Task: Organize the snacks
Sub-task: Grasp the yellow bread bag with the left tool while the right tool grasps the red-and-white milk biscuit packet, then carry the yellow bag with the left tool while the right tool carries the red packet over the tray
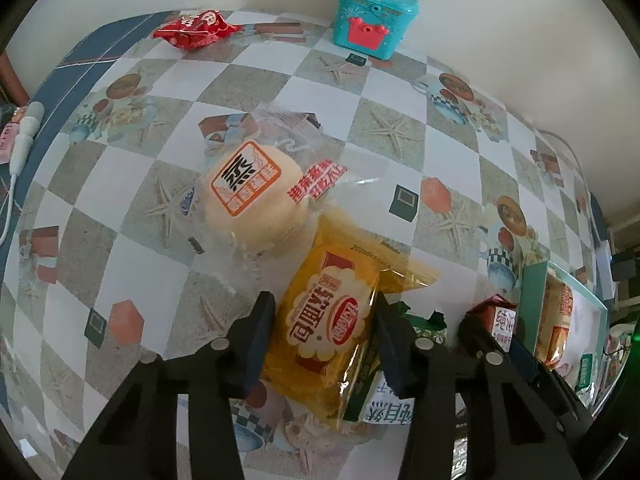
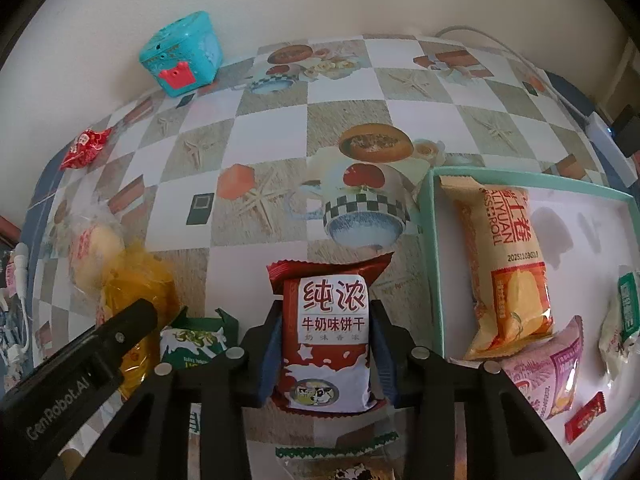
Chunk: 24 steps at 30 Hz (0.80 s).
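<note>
Over the checked bench (image 1: 132, 208), both grippers point steeply downward, side by side. On the left, the left gripper (image 1: 325, 312) has its jaws narrowed onto a yellow bread packet (image 1: 332, 320), one dark pad pressed against each long side of the wrapper. That packet lies half over a pale round bun in clear wrap (image 1: 250, 196), and a green-and-white packet (image 1: 368, 380) pokes out from under its right edge.

Just beside it, the right gripper (image 2: 326, 338) pinches a red-and-white milk biscuit packet (image 2: 326, 332) between its blue-faced pads, the packet standing lengthwise along the fingers with its crimped top end pointing away from the camera. Whether either packet is clear of the bench I cannot tell.

To the right sits a teal-rimmed tray (image 2: 430, 240), holding an orange Swiss roll packet (image 2: 504, 264), a pink packet (image 2: 552, 368) and a small red sachet (image 2: 584, 420). Near the wall stand a turquoise box (image 1: 376, 16) and a red snack bag (image 1: 196, 28).
</note>
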Each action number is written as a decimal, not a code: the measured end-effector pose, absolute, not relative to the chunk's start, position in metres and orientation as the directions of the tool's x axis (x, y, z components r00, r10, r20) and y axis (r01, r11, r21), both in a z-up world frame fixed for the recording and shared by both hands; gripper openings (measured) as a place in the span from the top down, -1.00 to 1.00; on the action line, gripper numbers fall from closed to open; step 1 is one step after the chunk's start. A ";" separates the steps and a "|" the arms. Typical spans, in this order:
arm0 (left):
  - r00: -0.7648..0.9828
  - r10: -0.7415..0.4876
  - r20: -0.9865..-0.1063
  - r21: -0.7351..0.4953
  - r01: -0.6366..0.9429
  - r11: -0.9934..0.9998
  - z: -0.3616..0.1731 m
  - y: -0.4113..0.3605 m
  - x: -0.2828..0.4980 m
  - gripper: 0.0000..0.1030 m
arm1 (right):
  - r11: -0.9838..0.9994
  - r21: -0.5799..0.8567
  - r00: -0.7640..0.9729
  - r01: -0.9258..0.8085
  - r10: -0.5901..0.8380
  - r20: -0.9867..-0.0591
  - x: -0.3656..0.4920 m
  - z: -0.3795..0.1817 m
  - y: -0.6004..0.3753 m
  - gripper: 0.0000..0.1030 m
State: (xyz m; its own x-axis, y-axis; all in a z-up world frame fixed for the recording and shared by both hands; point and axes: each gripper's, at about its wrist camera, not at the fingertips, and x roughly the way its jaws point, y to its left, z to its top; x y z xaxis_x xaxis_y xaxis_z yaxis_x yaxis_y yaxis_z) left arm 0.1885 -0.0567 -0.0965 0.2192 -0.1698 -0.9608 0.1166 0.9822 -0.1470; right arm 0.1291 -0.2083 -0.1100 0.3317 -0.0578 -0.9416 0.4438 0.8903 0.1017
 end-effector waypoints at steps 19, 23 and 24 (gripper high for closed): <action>0.308 -0.147 -0.940 -0.128 0.081 0.988 -0.044 -0.038 0.163 0.10 | 0.882 0.146 0.367 0.448 -0.032 -0.930 0.099 -0.063 -0.198 0.18; 0.341 -0.136 -0.930 -0.118 0.075 0.990 -0.031 -0.035 0.153 0.10 | 0.882 0.155 0.386 0.446 -0.033 -0.922 0.088 -0.049 -0.194 0.18; 0.348 -0.134 -0.928 -0.115 0.076 0.990 -0.029 -0.035 0.150 0.10 | 0.881 0.157 0.392 0.446 -0.035 -0.919 0.084 -0.044 -0.193 0.18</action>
State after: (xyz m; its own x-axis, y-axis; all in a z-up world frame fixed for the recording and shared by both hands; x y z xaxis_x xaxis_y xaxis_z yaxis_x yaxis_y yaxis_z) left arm 0.1504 -0.0348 -0.0288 0.3478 -0.1345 -0.9279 0.0761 0.9904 -0.1150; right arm 0.0841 -0.1930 -0.0440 0.3924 -0.0346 -0.9192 0.4463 0.8810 0.1574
